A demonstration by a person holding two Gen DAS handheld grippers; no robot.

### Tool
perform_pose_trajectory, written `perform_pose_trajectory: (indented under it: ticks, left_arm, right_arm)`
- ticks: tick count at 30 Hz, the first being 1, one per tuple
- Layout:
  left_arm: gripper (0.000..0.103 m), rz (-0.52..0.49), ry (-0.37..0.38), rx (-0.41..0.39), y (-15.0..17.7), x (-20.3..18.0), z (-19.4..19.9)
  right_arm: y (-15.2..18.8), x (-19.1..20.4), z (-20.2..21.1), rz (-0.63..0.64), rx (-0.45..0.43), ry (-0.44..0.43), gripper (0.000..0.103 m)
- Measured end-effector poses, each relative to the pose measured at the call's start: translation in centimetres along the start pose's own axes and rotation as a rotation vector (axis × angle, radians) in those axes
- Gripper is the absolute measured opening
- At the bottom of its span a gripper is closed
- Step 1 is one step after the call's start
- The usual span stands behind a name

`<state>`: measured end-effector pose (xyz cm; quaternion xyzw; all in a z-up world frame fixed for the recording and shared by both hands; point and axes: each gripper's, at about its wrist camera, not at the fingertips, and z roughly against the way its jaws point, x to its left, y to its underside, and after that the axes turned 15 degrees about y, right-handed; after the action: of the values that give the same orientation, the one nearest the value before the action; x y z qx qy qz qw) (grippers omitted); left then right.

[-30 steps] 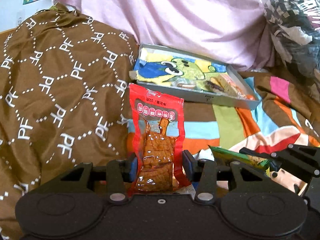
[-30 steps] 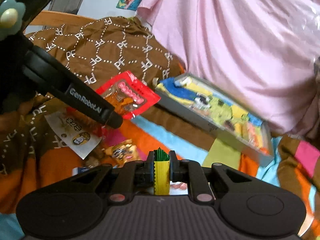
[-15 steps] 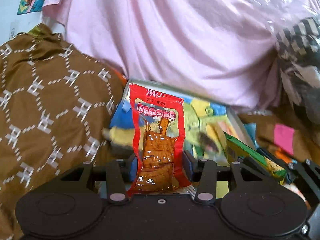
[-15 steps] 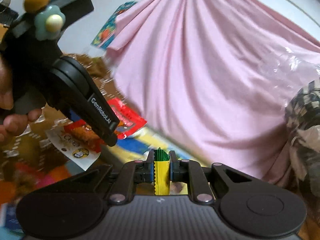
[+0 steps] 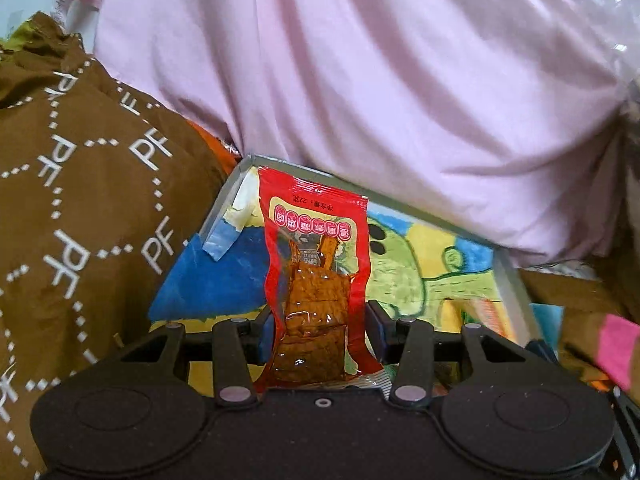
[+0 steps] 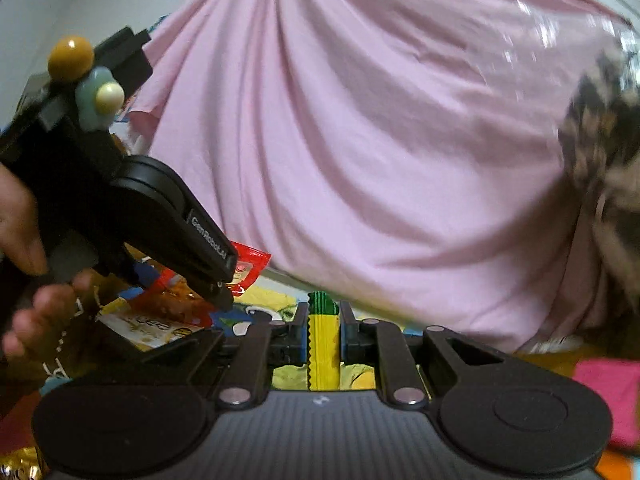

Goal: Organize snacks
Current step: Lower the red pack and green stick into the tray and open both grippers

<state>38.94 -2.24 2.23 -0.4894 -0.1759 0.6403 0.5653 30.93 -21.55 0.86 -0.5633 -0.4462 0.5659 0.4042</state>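
Note:
My left gripper is shut on a red snack packet with brown pieces inside, held upright over the near left part of a shallow grey box with a blue, yellow and green cartoon floor. My right gripper is shut on a thin yellow and green packet, seen edge-on, low over the same box. The left gripper body and its red packet show at the left of the right wrist view, held by a hand.
A pink cloth rises right behind the box. A brown patterned blanket lies to the left. A white snack packet lies under the left gripper. A gold wrapper lies at the bottom left. Pink fabric lies at the right.
Both grippers have moved forward with their packets, from over the bedspread to over the box. The box now fills the lower view, and the pink cloth is much closer.

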Motion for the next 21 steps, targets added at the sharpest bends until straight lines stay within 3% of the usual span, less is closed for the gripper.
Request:
perform_pose_trajectory:
  ticks: [7, 17, 18, 20, 21]
  left_arm:
    - [0.047, -0.012, -0.026, 0.017, 0.2, 0.3, -2.8]
    - [0.052, 0.01, -0.048, 0.042, 1.2, 0.9, -3.9]
    - [0.052, 0.016, -0.05, 0.037, 1.2, 1.0, -3.8]
    - [0.058, 0.03, -0.055, 0.035, 1.2, 1.2, -3.7]
    - [0.06, 0.037, -0.058, 0.035, 1.2, 1.3, -3.6]
  right_arm:
    - [1.3, -2.2, -1.8, -0.152, 0.075, 0.015, 0.015]
    - [2.6, -3.3, -3.7, -0.206, 0.166, 0.019, 0.018]
    - [2.6, -3.2, -3.6, -0.207, 0.164, 0.017, 0.02]
    - [2.5, -3.0, -3.3, -0.203, 0.161, 0.021, 0.041]
    - [2.5, -3.0, -3.2, -0.203, 0.156, 0.021, 0.045]
